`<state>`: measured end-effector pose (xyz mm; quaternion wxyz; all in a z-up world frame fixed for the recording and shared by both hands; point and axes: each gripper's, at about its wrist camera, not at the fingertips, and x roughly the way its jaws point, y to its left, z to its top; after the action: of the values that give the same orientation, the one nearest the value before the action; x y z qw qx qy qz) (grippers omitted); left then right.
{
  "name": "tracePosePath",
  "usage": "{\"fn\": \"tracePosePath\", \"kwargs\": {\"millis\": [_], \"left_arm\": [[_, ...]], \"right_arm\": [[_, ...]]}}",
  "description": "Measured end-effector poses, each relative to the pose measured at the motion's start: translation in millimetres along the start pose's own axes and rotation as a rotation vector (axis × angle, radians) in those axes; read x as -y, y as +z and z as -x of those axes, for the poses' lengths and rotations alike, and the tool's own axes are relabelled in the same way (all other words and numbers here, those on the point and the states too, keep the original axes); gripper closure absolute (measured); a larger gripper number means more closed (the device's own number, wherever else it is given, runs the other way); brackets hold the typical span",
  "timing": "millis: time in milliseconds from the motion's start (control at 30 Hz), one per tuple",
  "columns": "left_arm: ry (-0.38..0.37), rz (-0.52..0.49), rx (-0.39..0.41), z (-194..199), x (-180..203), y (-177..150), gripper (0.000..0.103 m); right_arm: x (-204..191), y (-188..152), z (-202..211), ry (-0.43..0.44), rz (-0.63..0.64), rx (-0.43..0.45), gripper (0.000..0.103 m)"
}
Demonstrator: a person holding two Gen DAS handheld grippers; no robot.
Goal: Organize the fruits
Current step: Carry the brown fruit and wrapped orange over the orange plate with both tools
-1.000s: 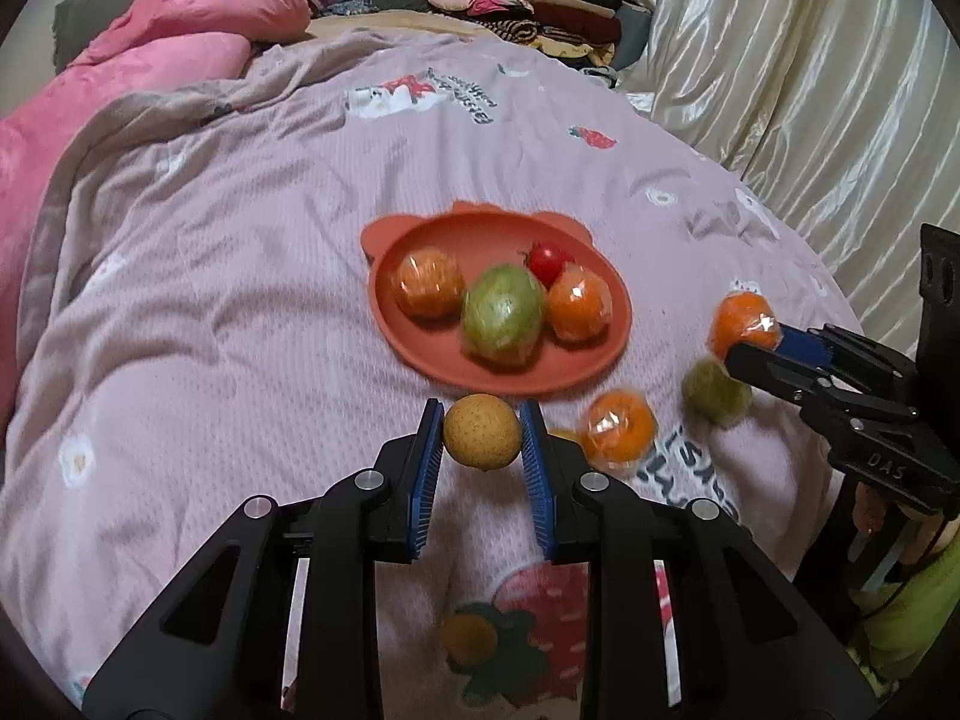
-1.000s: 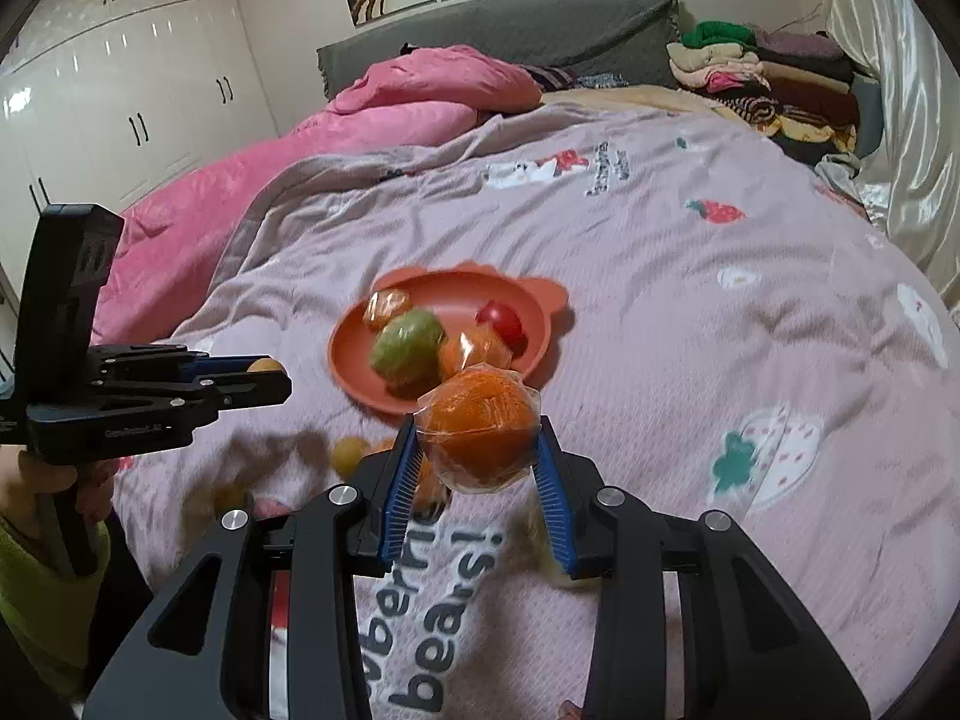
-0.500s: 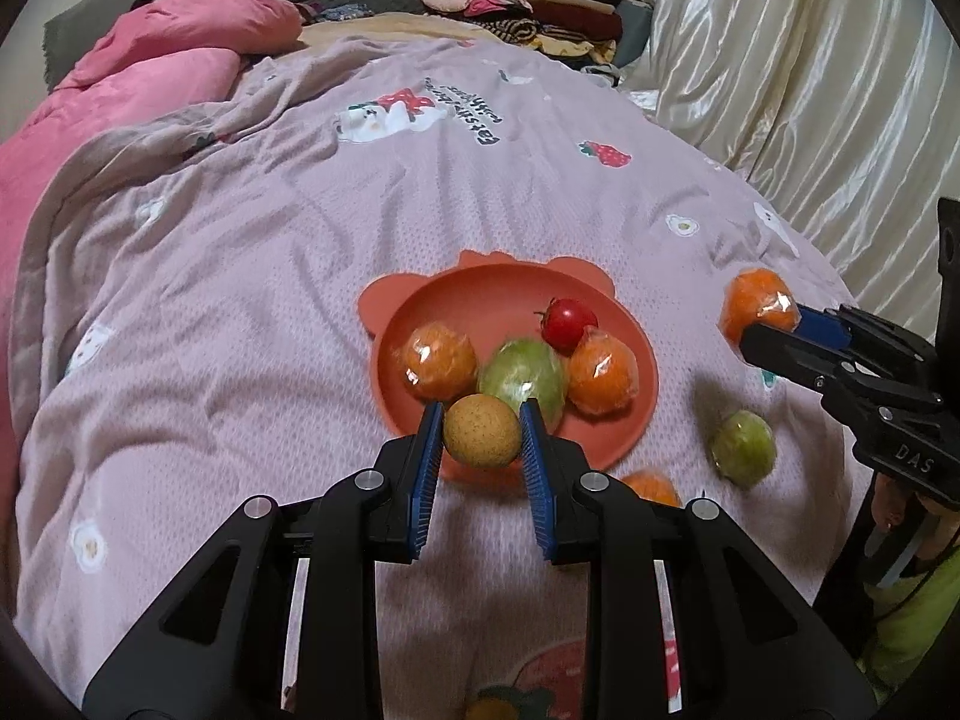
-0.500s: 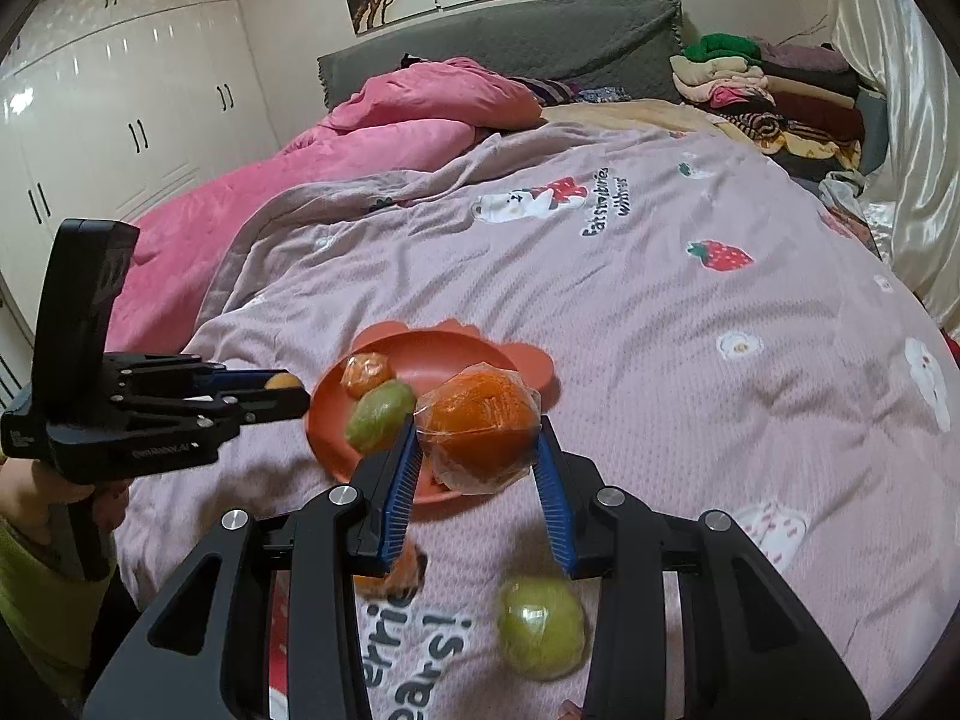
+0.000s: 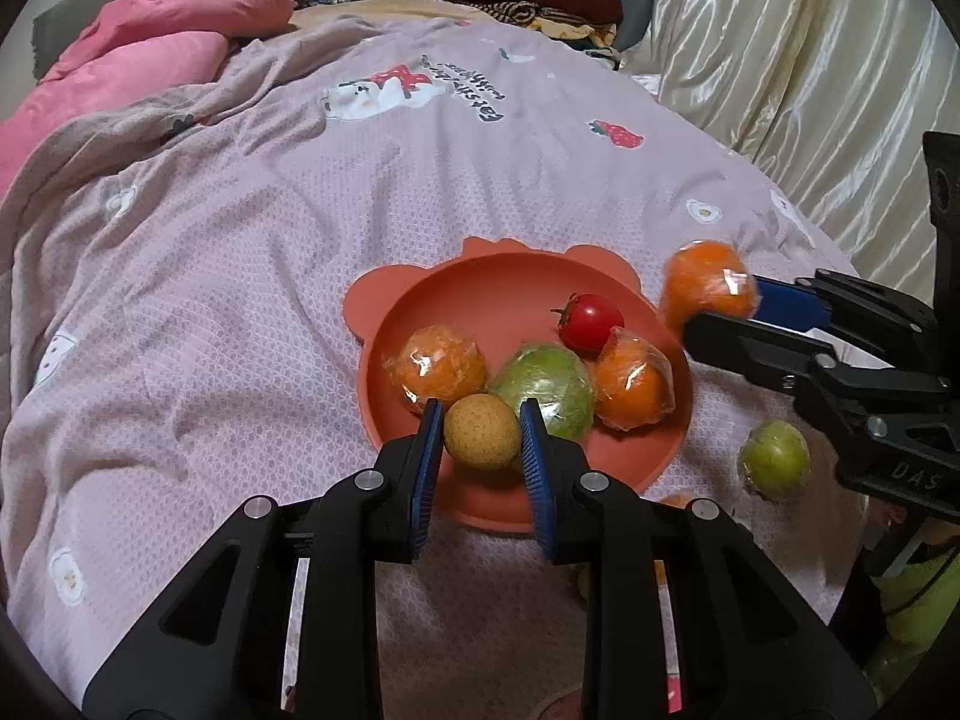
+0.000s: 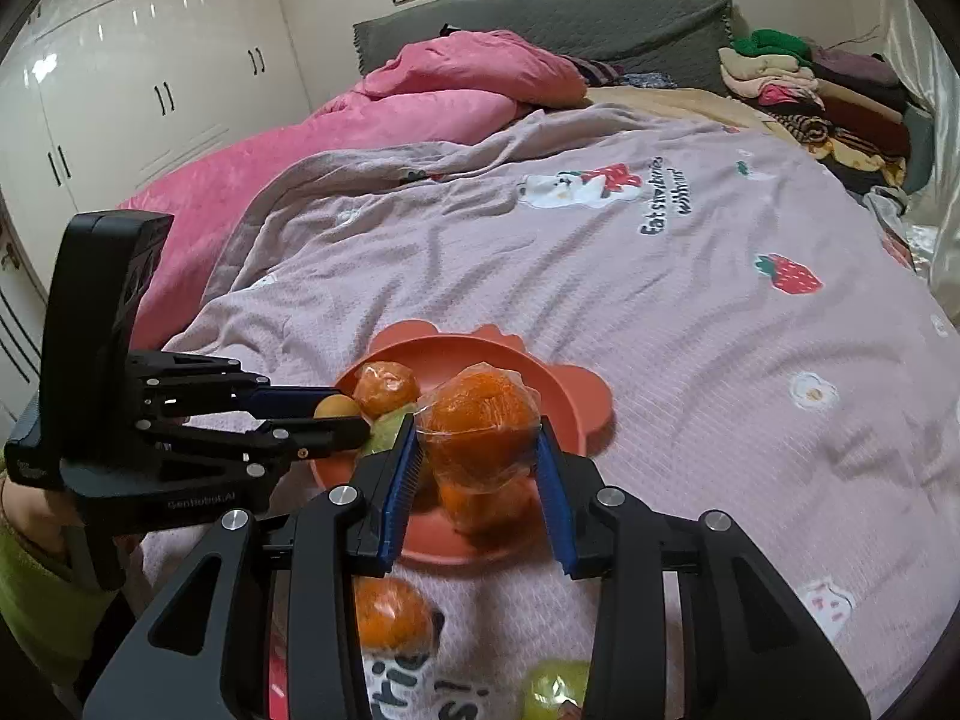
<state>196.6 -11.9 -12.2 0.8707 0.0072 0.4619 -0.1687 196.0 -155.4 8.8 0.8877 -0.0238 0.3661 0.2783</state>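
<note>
Both tongs (image 5: 482, 433) (image 6: 477, 427) reached plate (image 5: 510, 294) holding four fruits.

A bed covered by a mauve quilt (image 5: 252, 276) is carrying an orange plate (image 5: 480, 294) near its foot edge. A green fruit (image 5: 774, 459) and a wrapped orange (image 6: 390, 615) are lying on the quilt between the plate and that edge. Pink bedding (image 6: 360, 138) and folded clothes (image 6: 810, 96) are sitting at the head end.
</note>
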Motion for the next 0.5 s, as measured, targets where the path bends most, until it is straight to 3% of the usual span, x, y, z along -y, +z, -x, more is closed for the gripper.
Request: {"fn": "tracePosePath", "kwargs": {"millis": [500], "left_arm": [[-0.007,0.021,0.002,-0.4,-9.0,1.0,0.084]], "right_arm": [[-0.7,13.4,-42.7,0.012,0.051,-0.077,0.067]]}}
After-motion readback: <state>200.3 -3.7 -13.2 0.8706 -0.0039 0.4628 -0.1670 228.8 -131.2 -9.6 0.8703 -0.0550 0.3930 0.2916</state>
